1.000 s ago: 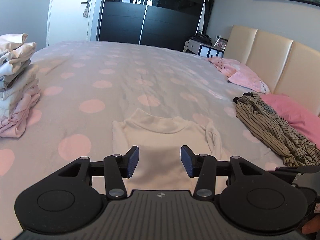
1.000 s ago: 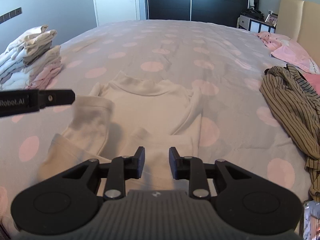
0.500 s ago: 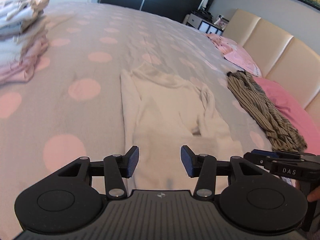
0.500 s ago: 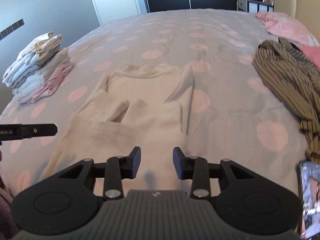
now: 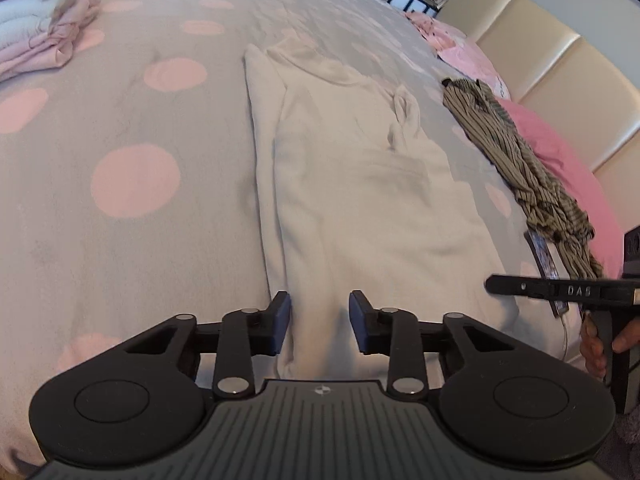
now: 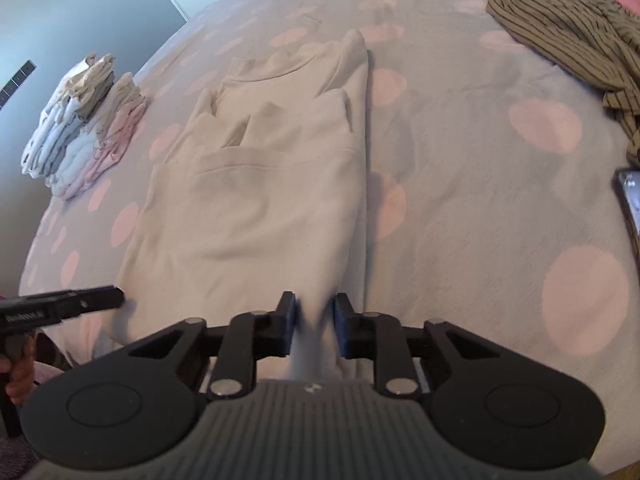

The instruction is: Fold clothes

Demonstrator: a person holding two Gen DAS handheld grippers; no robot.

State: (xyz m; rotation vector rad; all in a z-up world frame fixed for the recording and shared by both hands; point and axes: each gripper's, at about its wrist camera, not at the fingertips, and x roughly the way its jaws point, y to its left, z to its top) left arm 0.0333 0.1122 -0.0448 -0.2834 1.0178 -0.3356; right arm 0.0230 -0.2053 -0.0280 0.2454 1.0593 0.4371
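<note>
1. The white top (image 5: 360,184) lies flat on the spotty bed cover (image 5: 132,200). Its neck points away from me and its bottom edge is right under my two grippers. Both sleeves are already tucked in over the body.

2. A second ago both grippers looked out across the bed. Now both tip down at the near edge of the top, one at each bottom corner.

3. My left gripper (image 5: 320,322) has just been closing. Its jaws are now fairly narrow, with the left side of the bottom edge between them. I can see gaps beside the cloth, so I think it is not pinched yet.

4. My right gripper (image 6: 314,326) has just been closing too. Its jaws are narrower, and a ridge of white cloth stands up between them. It looks squeezed, so I think this side has hold of the right corner.

5. To me this means the bottom edge is about to be lifted and carried up toward the neck, to fold the top in half.

6. The stack of folded clothes (image 6: 84,128) sits well off to the left. The striped shirt (image 6: 568,24) waits, all crumpled, off to the right. A phone (image 6: 632,204) lies near the bed's right edge.
</note>
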